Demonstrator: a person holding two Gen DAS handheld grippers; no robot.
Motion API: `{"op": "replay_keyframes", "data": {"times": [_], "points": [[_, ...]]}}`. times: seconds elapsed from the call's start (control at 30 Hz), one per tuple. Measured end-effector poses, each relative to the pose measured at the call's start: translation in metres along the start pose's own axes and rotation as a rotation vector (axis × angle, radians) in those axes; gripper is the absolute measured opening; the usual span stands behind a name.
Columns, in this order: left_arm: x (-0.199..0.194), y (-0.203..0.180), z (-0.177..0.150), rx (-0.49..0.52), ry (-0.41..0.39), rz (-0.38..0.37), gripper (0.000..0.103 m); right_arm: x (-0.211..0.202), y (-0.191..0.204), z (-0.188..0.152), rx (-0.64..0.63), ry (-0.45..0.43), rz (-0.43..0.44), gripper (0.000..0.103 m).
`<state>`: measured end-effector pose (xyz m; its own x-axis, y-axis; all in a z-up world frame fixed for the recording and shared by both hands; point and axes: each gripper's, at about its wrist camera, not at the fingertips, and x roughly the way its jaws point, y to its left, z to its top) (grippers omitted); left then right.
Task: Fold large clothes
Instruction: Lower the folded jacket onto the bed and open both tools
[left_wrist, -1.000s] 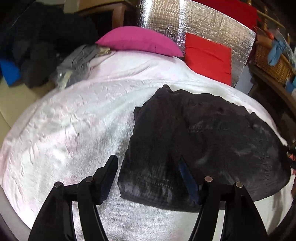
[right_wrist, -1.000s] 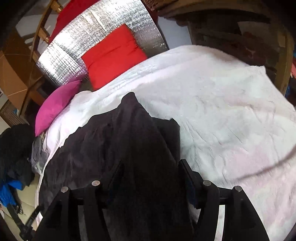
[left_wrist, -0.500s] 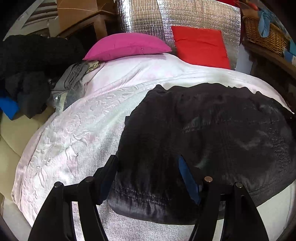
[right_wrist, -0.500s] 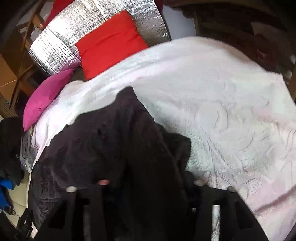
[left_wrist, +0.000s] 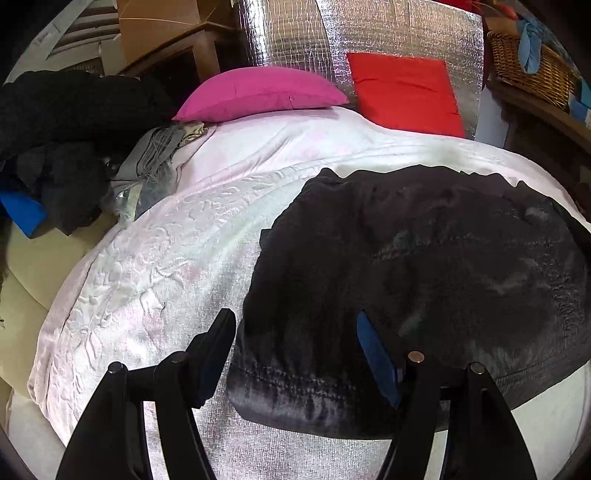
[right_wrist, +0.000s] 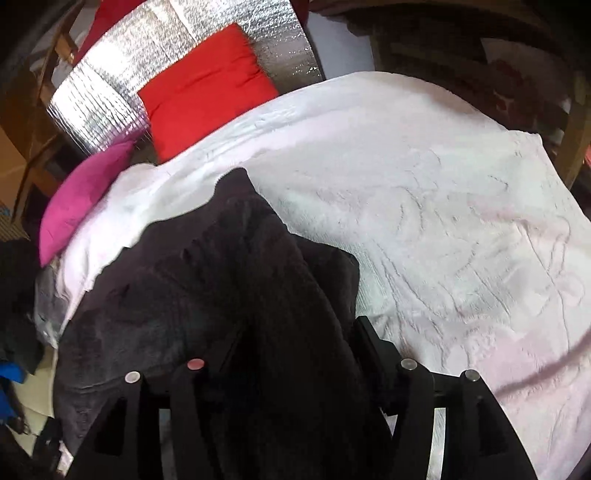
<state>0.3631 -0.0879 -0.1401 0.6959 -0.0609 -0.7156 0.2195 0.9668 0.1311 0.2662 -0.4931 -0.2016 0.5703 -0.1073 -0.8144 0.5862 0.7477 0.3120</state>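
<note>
A large black garment (left_wrist: 443, 258) lies spread on the white bedspread (left_wrist: 166, 266), its stitched hem toward me. My left gripper (left_wrist: 295, 328) hovers open over the hem's near left corner, one finger over the bedspread and the other over the cloth. In the right wrist view the same garment (right_wrist: 207, 288) rises in a thick fold on the bedspread (right_wrist: 443, 221) and runs between the fingers of my right gripper (right_wrist: 299, 332). Those jaws are opening, with the fold still between them and their pads hidden by dark cloth.
A pink pillow (left_wrist: 258, 92) and a red cushion (left_wrist: 406, 92) lean on a silver foil panel (left_wrist: 369, 29) at the bed's far end. Dark clothes (left_wrist: 66, 129) and grey clothes (left_wrist: 155, 155) pile at the left. A wicker basket (left_wrist: 532, 66) stands far right.
The left wrist view has rolled and drawn closer to the garment's hem. The right gripper's fingers closed in on the black fold half a second ago and now stand apart again.
</note>
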Motion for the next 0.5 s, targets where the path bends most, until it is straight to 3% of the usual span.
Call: {"op": "replay_keyframes", "data": {"times": [0.23, 0.33, 0.43, 0.5], "points": [[0.0, -0.002, 0.001, 0.004, -0.004, 0.011, 0.069, -0.025, 0.001, 0.005, 0.016, -0.058, 0.072, 0.066], [0.0, -0.002, 0.002, 0.002, -0.004, 0.009, 0.069, -0.02, -0.002, 0.001, 0.004, -0.025, 0.083, 0.066], [-0.001, -0.003, 0.001, 0.004, -0.001, 0.016, 0.069, -0.007, -0.001, -0.005, -0.026, 0.01, 0.035, 0.065], [-0.001, -0.004, 0.001, 0.007, -0.002, 0.02, 0.069, 0.003, -0.001, -0.011, -0.046, 0.05, 0.014, 0.06]]}}
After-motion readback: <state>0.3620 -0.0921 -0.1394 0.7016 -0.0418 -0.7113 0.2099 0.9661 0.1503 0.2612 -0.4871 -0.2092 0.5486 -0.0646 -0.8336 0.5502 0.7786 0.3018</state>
